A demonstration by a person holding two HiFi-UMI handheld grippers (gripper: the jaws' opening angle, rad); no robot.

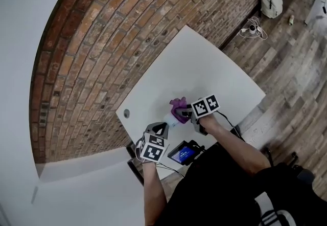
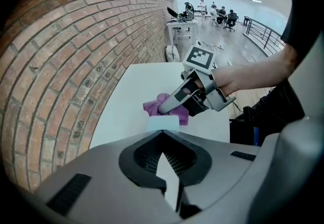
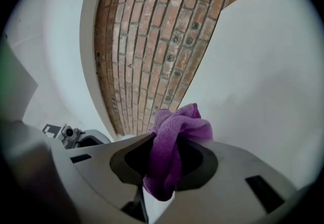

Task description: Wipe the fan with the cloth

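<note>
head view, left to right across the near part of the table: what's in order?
left gripper → fan, pale, at its tips → purple cloth → right gripper, shut on the cloth

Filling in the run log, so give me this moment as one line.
left gripper: shut on fan | right gripper: shut on cloth | cloth at fan's far end | over white table

A: How many grippers?
B: Two: the left gripper (image 1: 162, 127) and the right gripper (image 1: 184, 112).
A: Cloths? Fans?
B: One purple cloth (image 1: 178, 103), one small pale fan (image 1: 170, 119).
A: And the rest?
B: One white table (image 1: 196, 61), one pale backpack (image 1: 271, 0) on the floor (image 1: 291, 71), one lit screen (image 1: 182, 154) by the table's edge.
</note>
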